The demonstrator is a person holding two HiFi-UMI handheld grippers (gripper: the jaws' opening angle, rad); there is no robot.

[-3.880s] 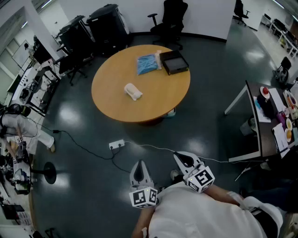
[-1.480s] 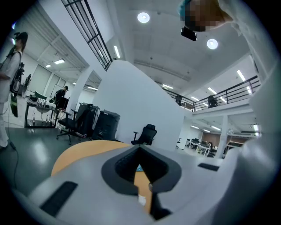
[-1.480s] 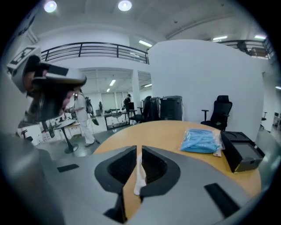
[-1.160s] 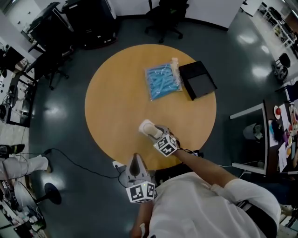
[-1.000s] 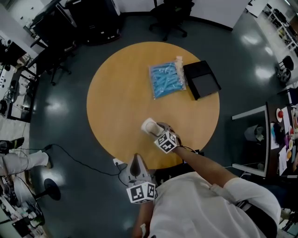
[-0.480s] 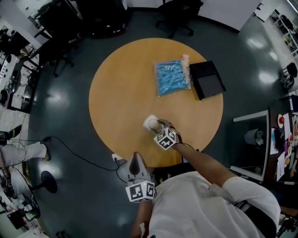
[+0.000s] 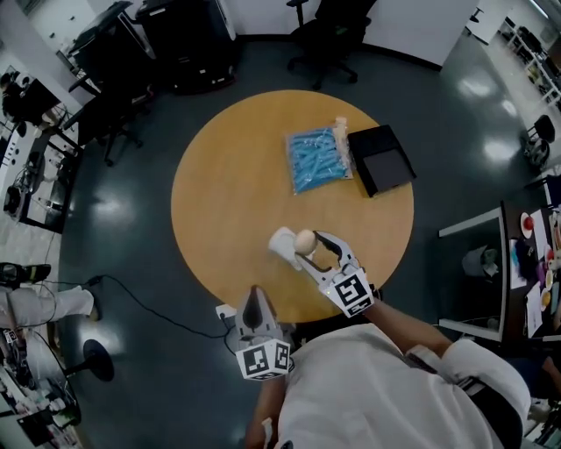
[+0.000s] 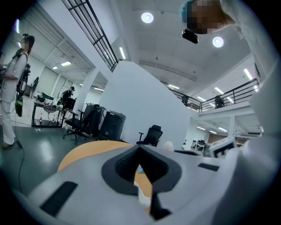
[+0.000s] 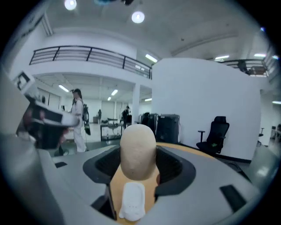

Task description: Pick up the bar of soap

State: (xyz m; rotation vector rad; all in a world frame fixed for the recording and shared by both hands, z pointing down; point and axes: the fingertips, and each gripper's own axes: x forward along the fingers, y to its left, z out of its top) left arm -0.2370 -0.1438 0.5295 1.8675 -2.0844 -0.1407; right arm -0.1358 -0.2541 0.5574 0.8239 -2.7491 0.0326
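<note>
A round wooden table [image 7: 219, 202] stands on a dark shiny floor [image 7: 131, 219]; office chairs [image 7: 331, 26] and black cabinets [image 7: 188, 39] stand around it. At its far side a blue packet [image 7: 314, 160] lies just beside a black box [image 7: 382, 160]. The right gripper [image 7: 308, 246] has its jaws clamped on the bar of soap [image 9: 138, 149], held above the table; a white object [image 7: 280, 243] lies under it. The left gripper [image 7: 254, 302] hangs off the near table edge, jaws together on nothing.
</note>
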